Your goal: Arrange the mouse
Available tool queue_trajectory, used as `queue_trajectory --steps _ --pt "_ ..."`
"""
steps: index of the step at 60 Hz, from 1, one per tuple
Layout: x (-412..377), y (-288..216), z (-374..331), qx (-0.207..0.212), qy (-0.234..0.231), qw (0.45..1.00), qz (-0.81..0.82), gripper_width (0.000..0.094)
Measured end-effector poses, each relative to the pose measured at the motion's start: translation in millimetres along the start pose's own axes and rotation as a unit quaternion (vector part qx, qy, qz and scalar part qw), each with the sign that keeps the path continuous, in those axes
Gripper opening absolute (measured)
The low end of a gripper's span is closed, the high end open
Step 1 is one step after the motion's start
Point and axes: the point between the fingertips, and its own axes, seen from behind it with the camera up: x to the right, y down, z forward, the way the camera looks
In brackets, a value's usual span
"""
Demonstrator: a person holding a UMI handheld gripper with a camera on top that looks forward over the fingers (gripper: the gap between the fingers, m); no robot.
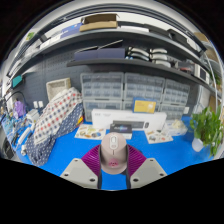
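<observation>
No text seems legible on anything here.

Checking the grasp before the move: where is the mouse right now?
In the gripper view, the mouse sits between the gripper's jaws against their magenta pads, above the blue table, with the white machine beyond it.

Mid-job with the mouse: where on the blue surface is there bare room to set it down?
The gripper holds the mouse between its fingers. Bare blue table lies on either side of the fingers: one patch toward the checked cloth, one toward the plant. It is crowded beyond, around the white device and trays.
</observation>
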Motion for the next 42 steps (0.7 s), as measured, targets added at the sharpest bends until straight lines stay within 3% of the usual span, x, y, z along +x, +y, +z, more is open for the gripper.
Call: queue_trajectory --steps 5,11,20,31,42 --pt "16.6 -27.3 19.6 0.015 0.015 1.0 0.006 0.0324" --pt "41.4 -27.0 61.9 -0.005 0.03 1.0 0.01 0.0324" --pt "75.0 30.0 137.7 -0.068 0.057 0.996 0.009 0.0322" --pt "75.9 116.6 199.1 -0.145 0.043 0.988 0.026 0.0323" --pt "73.3 158.8 220.1 -0.175 0.043 0.983 0.024 0.0337"
